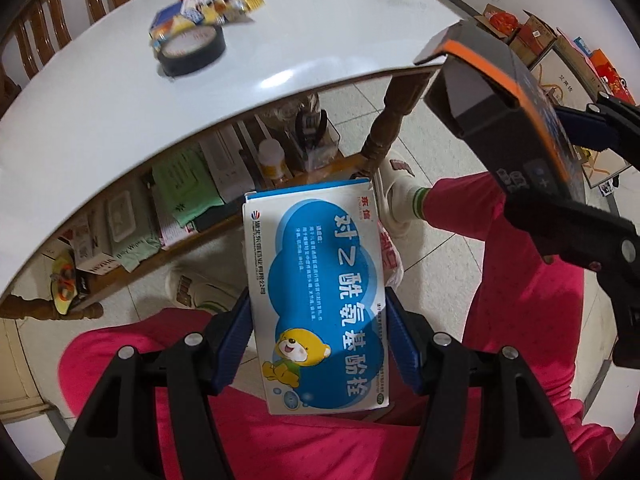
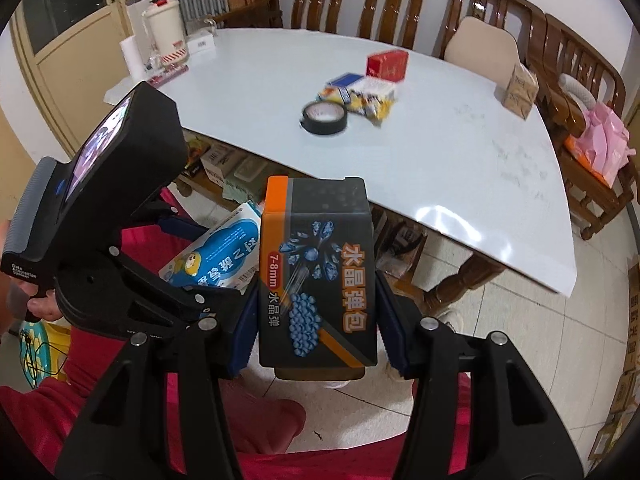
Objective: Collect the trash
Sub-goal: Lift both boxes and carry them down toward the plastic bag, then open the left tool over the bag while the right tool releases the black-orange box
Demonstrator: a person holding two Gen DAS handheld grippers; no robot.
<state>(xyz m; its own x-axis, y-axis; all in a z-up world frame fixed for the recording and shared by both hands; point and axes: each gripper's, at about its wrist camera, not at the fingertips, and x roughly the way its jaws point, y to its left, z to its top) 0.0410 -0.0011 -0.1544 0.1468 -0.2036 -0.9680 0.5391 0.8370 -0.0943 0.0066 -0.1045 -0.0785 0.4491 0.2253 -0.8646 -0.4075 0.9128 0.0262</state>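
My left gripper (image 1: 320, 340) is shut on a white and blue medicine box (image 1: 320, 292) with a cartoon bear, held over the person's red-trousered lap below the table edge. My right gripper (image 2: 316, 320) is shut on a dark grey box with an orange stripe (image 2: 318, 276); the same grey box (image 1: 516, 112) shows at the upper right of the left wrist view. The medicine box (image 2: 216, 256) appears left of it in the right wrist view. On the white table (image 2: 460, 168) remain a black tape roll (image 2: 324, 118), a red box (image 2: 387, 65) and several small packets (image 2: 364, 94).
A shelf under the table (image 1: 180, 216) holds boxes, papers and a bottle. Wooden benches (image 2: 440, 12) stand behind the table, with a pink bag (image 2: 604, 140) at the right. A white jug (image 2: 166, 30) stands at the far left corner. Cardboard boxes (image 1: 532, 36) lie on the tiled floor.
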